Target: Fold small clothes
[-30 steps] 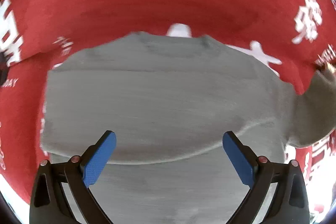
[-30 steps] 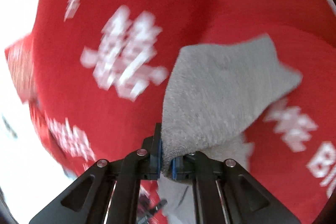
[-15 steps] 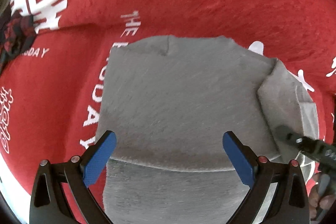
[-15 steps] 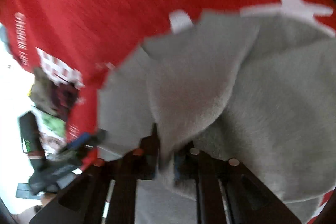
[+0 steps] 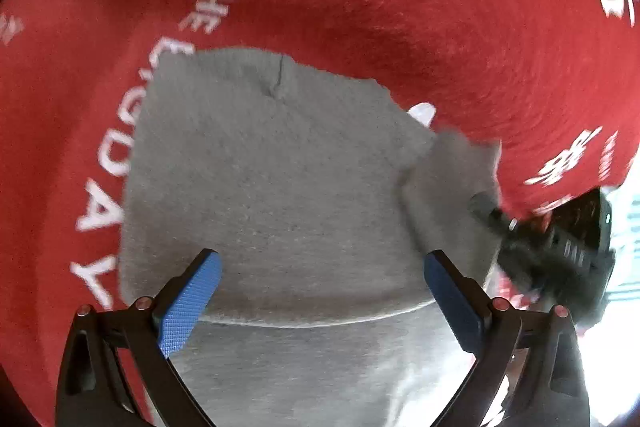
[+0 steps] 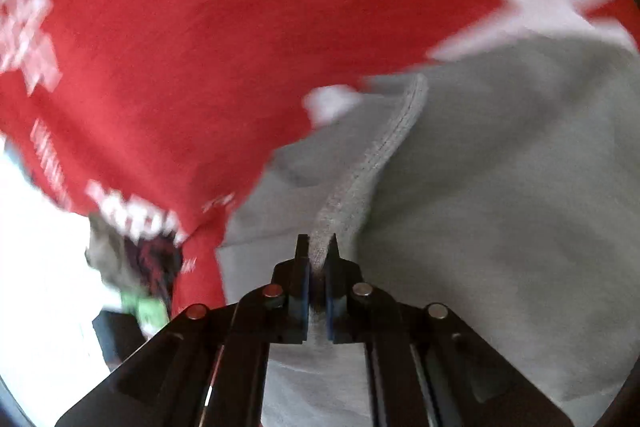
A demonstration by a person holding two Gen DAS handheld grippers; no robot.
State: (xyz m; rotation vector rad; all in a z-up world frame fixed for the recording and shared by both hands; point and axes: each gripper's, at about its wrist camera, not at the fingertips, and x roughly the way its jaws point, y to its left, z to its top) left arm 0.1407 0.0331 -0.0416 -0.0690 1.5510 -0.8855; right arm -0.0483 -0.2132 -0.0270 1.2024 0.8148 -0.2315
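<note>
Grey garment: we are seeing it lying on the red printed blanket, a folded layer's edge crossing it near our left claw. Left claw: we are holding it released, blue pads spread wide above the garment. Right claw: we are keeping it clenched on the garment's stitched hem, at the garment's right side. Dark blurred clutter: sitting beyond the blanket's edge.
</note>
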